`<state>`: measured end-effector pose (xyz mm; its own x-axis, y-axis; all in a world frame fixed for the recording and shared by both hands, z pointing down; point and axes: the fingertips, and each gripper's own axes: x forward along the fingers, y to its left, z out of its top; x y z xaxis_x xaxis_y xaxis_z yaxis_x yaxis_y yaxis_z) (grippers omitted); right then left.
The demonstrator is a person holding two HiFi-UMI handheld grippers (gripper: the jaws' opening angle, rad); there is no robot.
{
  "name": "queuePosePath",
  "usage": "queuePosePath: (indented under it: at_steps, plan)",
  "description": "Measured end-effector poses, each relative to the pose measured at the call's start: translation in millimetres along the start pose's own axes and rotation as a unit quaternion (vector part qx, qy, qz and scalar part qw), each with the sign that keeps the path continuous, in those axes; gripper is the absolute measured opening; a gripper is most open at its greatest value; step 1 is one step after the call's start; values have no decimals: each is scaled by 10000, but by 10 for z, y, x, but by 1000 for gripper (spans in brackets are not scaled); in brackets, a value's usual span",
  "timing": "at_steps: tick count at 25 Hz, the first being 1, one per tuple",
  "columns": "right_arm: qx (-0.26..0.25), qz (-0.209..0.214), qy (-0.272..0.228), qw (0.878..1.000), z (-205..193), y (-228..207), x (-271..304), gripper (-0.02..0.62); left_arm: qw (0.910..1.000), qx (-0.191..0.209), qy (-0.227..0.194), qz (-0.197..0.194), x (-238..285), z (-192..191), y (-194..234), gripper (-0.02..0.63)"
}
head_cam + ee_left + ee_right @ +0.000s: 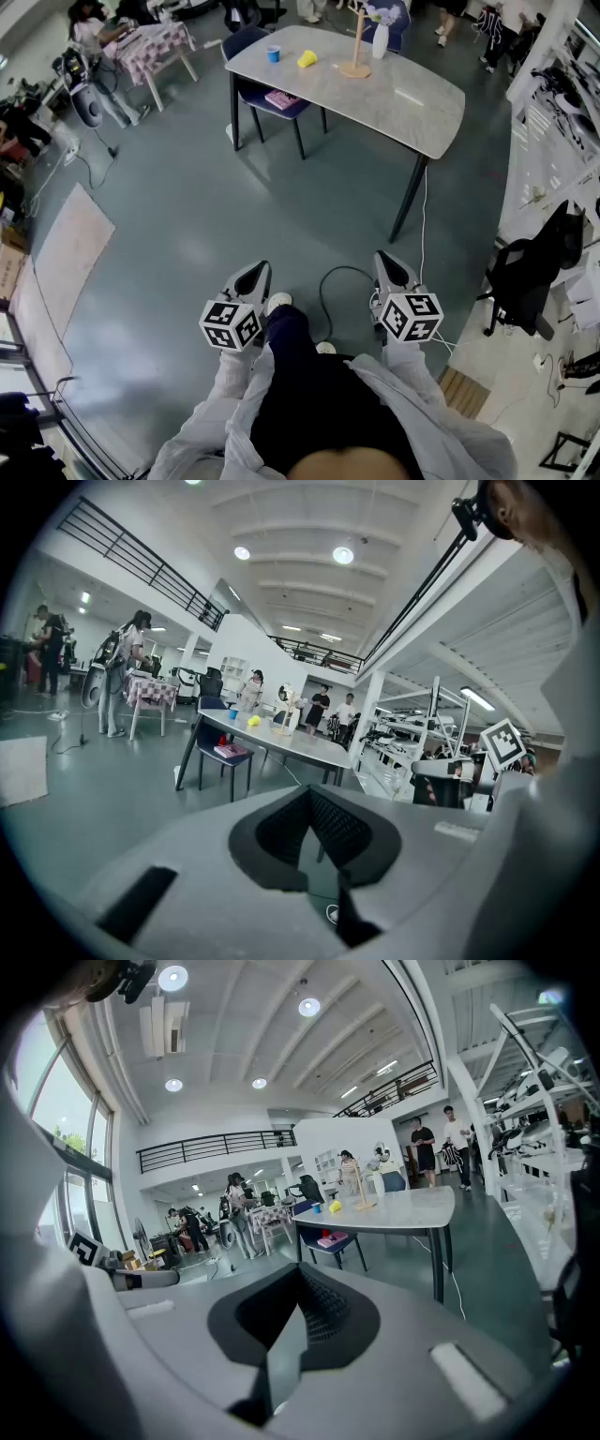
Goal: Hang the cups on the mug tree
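Observation:
A blue cup and a yellow cup stand on the far end of a pale table. Beside them is a wooden mug tree with bare pegs. Both grippers are held low in front of the person's body, far from the table. The left gripper and the right gripper point toward the table. Each is shut with nothing between its fingers. The left gripper view shows the table and yellow cup small in the distance. In the right gripper view the yellow cup and mug tree are just as distant.
A white vase stands by the mug tree. A blue chair holding a pink book is tucked under the table's left side. A cable loops on the floor. A black office chair and shelves line the right. People stand at the back.

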<state>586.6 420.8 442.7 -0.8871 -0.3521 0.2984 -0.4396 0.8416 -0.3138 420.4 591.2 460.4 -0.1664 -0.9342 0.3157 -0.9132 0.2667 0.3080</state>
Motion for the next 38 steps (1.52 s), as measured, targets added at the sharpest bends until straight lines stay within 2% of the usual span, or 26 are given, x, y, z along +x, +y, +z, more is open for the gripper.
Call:
queuePosePath:
  at_steps: [5, 8, 10, 11, 15, 21, 27, 32, 38]
  plan:
    - [190, 80, -220, 9995, 75, -29, -8, 12, 9999, 49, 40, -102, 99, 16, -139, 8]
    - [247, 296, -244, 9990, 101, 12, 113, 18, 9998, 32, 97, -140, 178, -12, -144, 8]
    - [390, 493, -335, 9975, 156, 63, 248, 189, 9998, 31, 123, -152, 244, 5, -85, 8]
    - [514, 580, -422, 9961, 199, 85, 332, 253, 9998, 27, 131, -151, 294, 27, -25, 8]
    - [812, 701, -686, 9919, 390, 37, 744, 346, 9998, -72, 126, -111, 629, 172, 308, 8]
    - [514, 623, -630, 9947, 874, -95, 1634, 367, 9999, 86, 1, -130, 1296, 816, 873, 8]
    - [310, 698, -412, 9962, 1176, -12, 2527, 368, 9994, 299, 58, -177, 1815, 1316, 1451, 8]
    - [355, 710, -310, 9964, 1300, 27, 3158, 368, 9998, 109, 48, -155, 2126, 1547, 1975, 8]
    - [332, 559, -376, 9972, 1509, -77, 3683, 367, 9996, 161, 68, -217, 2453, 1786, 2361, 8]
